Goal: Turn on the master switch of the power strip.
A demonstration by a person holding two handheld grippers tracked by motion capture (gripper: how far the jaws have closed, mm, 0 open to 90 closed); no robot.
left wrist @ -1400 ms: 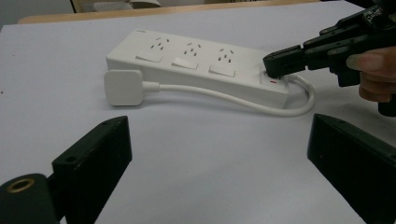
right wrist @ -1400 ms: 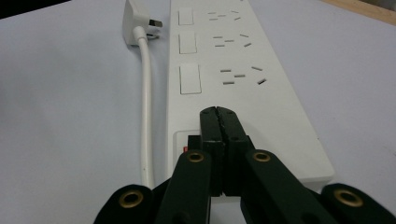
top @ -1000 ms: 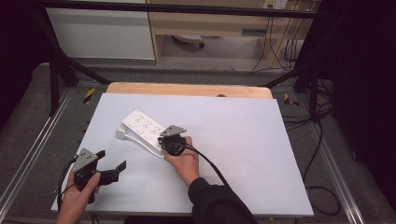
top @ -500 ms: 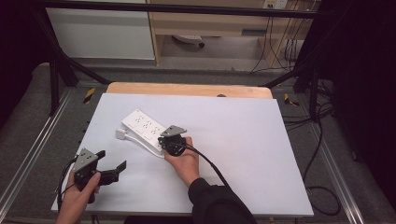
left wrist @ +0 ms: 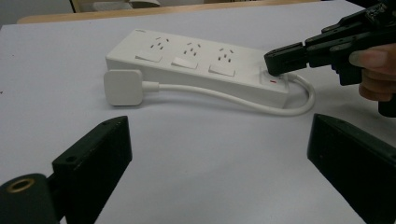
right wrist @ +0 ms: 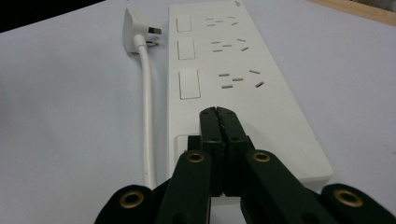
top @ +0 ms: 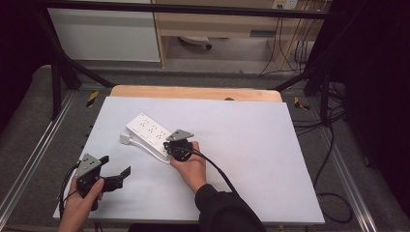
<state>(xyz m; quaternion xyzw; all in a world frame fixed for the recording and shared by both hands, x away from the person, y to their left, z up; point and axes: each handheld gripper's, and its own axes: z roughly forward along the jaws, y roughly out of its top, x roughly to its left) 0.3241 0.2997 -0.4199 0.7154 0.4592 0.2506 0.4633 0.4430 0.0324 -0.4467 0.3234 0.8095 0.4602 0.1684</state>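
White tabletop (top: pixel 251 145) spreads out under me, with a strip of bare wood along its far edge and dark floor and cables beyond. On it, left of centre, lies a white power strip (top: pixel 149 135), set at an angle, its three sockets and three rocker switches facing up. Its white cord (left wrist: pixel 224 97) loops out of the near end and runs along the strip's side to the flat plug (left wrist: pixel 123 87), which rests on the table just beside the far end.

My right gripper (top: pixel 170 145) has its jaws pressed together with nothing between them. Their joined tips rest on the top of the strip at the cord end, on the separate switch (left wrist: pixel 272 78) with the small red mark. In the right gripper view the closed tips (right wrist: pixel 218 116) sit just short of the nearest rocker.

My left gripper (top: pixel 117 169) sits near the table's front left corner, well apart from the strip, jaws spread wide and holding nothing. It looks across at the strip and the right gripper's tips on it.
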